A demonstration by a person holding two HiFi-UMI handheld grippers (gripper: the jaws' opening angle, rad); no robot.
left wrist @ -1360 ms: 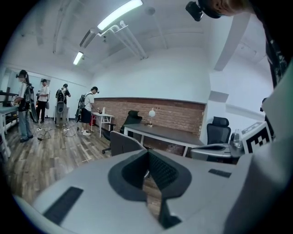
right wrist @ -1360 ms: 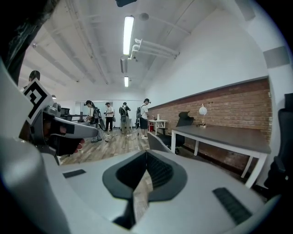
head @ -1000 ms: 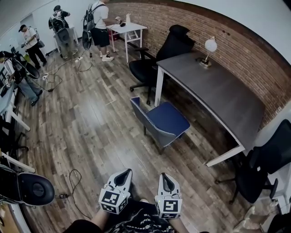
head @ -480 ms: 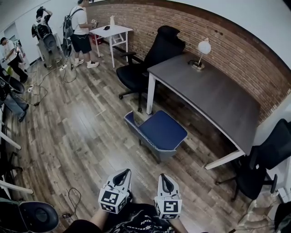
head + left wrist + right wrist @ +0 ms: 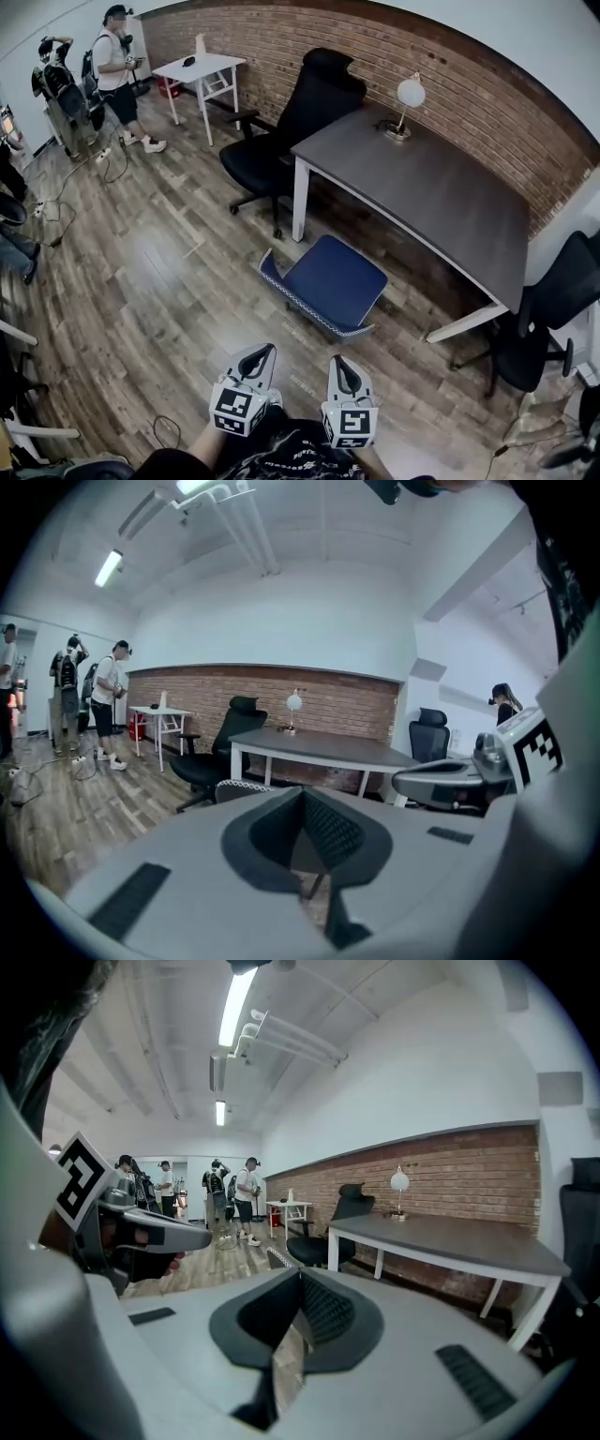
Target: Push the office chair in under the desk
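**Two closed grippers facing a blue chair beside the desk**

**Head view.**
- The left gripper and right gripper are held side by side at the bottom edge. They point forward over the wooden floor, and neither touches anything.
- The blue chair stands ahead of them, well apart from both. Its seat is out in the open just beside the long edge of the grey surface, not tucked under it. Its low back faces the grippers.
- A black chair stands at the surface's far end, near the white leg.
- A globe lamp stands on the surface near the brick wall.
- A small white table stands against the wall farther off, with people standing near it.
- Another dark chair stands at the surface's near end, on the right.

**Left gripper view.** The jaws are pressed together with nothing between them. Beyond them are the rim of the blue chair's back, the surface with its lamp, and the black chair. The right gripper shows at the right edge.

**Right gripper view.** The jaws are likewise together and empty. Past the tips are a sliver of the blue chair's back, the black chair, the surface and the lamp. The left gripper shows at the left edge, and the people stand far back.
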